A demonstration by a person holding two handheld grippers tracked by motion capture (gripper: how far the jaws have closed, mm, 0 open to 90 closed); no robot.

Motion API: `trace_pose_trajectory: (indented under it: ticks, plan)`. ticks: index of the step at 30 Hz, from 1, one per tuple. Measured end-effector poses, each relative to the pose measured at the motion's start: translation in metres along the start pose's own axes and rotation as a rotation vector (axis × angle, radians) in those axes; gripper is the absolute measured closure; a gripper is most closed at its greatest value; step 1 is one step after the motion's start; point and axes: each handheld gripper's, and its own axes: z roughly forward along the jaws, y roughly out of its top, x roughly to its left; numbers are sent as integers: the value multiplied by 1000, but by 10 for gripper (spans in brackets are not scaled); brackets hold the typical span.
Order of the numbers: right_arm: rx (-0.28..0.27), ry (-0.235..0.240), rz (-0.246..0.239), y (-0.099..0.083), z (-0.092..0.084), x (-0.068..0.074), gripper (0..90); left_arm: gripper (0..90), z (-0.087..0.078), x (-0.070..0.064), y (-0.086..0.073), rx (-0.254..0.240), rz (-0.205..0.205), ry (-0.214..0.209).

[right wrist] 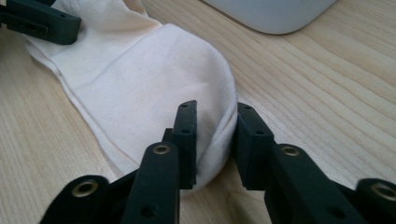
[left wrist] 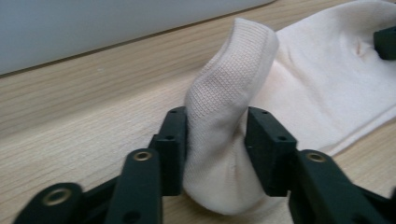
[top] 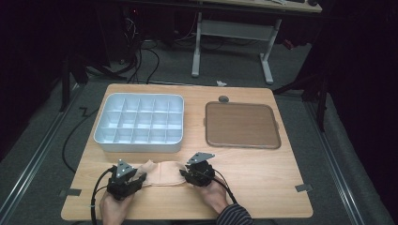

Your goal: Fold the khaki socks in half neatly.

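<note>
A cream sock (top: 162, 172) lies flat near the table's front edge, stretched between both grippers. My left gripper (top: 136, 179) is shut on the sock's ribbed cuff end (left wrist: 219, 121), which stands up pinched between the jaws. My right gripper (top: 184, 174) is shut on the rounded toe end (right wrist: 215, 140). In the right gripper view the sock (right wrist: 140, 84) runs away to the other gripper at the top left. A person's hands hold both grippers from the bottom edge.
A pale blue divided organiser tray (top: 139, 123) sits at the back left, just behind the sock. A brown flat tray (top: 241, 125) lies at the back right. A small grey disc (top: 223, 99) rests behind it. Cables trail from both grippers.
</note>
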Motion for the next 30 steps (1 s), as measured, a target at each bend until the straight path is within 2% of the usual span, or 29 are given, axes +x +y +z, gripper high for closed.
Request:
trace_pose_trajectory:
  ticks: [2,4,8,12,15,16,23,28,30]
  plan:
    - [-1,6,-2,0,0,1,765,666,0,0,1,2,9,-2]
    - [0,4,-13,0,0,2,791,720,1,-1,1,5,0,-33]
    - [-8,-1,-29,-1,-1,3,851,782,2,-5,0,-17,7,-20]
    - [-10,9,-21,-1,-2,1,860,794,2,-4,1,-18,-8,-33]
    - [-26,9,-24,-1,-4,1,861,799,2,-6,3,-26,-3,-47]
    - [-43,8,-22,-1,-7,0,862,800,2,-7,5,-36,-3,-60]
    - [-64,10,4,-2,-20,-7,861,800,0,-17,14,-47,-15,-95]
    - [-76,12,11,-2,-24,-10,861,800,-1,-21,19,-53,-12,-100]
    - [-80,1,5,-3,-28,-11,861,800,0,-22,21,-69,-30,-118]
